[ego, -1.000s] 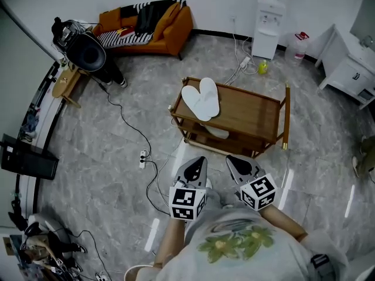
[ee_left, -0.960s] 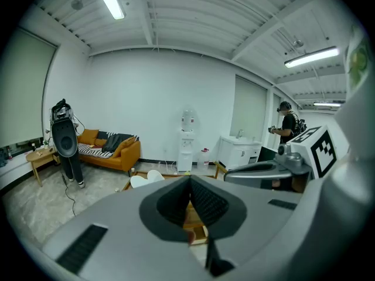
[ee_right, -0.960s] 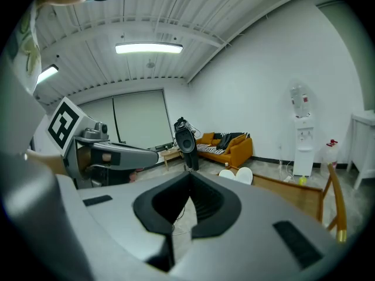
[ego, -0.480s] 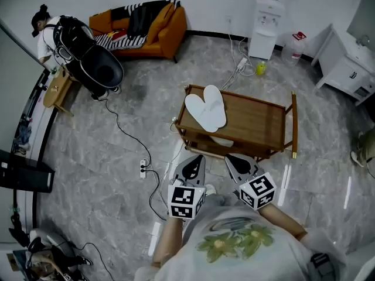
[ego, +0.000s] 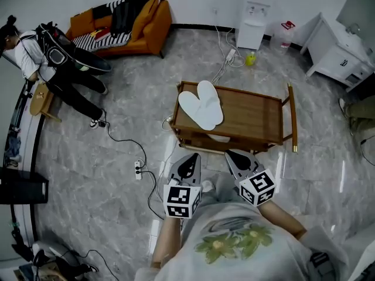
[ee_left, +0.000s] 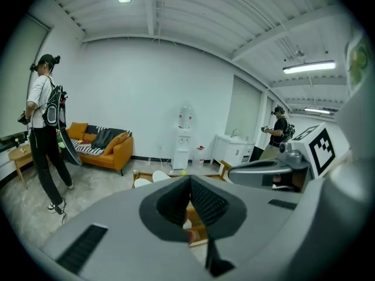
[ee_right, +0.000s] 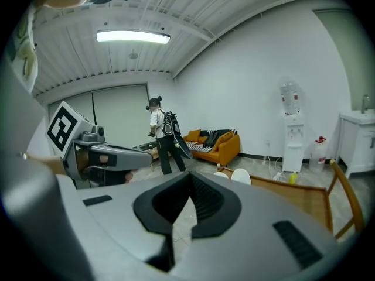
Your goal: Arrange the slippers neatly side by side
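2 white slippers (ego: 201,104) lie on the top shelf of a wooden trolley (ego: 258,115), at its left end. they sit in a v: the ends nearer the grippers meet, the far ends splay apart, so they are not parallel. a pale thing shows on the lower shelf beneath them, too hidden to name.

the left gripper (ego: 188,158) and the right gripper (ego: 233,156) hover side by side over the grey marble floor (ego: 105,157), just short of the trolley's near edge, both aimed toward it and apart from the slippers. in the left gripper view the 2 jaws meet at their tips with nothing between them. the right gripper view shows the same: jaws pressed together, empty.

further off, an orange sofa (ego: 126,22) stands against the far wall, with a white water dispenser (ego: 253,16) along the same wall and a white cabinet (ego: 334,54) at the right. a person (ego: 47,54) with a backpack stands at the left near the sofa. a power strip (ego: 138,170) and cables lie on the floor left of the left gripper.
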Action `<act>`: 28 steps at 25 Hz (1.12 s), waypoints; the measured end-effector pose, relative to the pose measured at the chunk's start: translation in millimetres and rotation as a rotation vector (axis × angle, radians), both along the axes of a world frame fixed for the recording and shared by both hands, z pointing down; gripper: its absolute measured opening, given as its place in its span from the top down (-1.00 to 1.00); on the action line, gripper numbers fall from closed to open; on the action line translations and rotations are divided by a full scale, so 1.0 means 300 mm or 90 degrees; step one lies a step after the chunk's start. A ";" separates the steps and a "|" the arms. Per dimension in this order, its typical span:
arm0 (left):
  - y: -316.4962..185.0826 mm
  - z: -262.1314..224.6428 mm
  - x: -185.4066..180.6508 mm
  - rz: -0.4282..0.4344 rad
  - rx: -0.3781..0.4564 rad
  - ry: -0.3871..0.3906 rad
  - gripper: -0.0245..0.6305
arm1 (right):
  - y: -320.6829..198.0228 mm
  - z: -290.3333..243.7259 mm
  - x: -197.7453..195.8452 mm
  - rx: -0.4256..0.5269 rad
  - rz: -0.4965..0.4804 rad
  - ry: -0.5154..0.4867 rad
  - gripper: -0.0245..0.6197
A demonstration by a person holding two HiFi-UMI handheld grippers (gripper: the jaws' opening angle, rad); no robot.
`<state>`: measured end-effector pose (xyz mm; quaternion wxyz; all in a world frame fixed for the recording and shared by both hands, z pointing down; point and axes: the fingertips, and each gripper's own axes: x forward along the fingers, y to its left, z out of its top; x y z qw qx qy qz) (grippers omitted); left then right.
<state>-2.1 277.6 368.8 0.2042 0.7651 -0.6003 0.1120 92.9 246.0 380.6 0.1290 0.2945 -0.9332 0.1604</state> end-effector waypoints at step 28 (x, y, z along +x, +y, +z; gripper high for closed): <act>-0.462 0.057 -0.153 0.044 -0.027 -0.012 0.88 | -0.478 0.085 -0.173 -0.024 0.035 0.016 0.90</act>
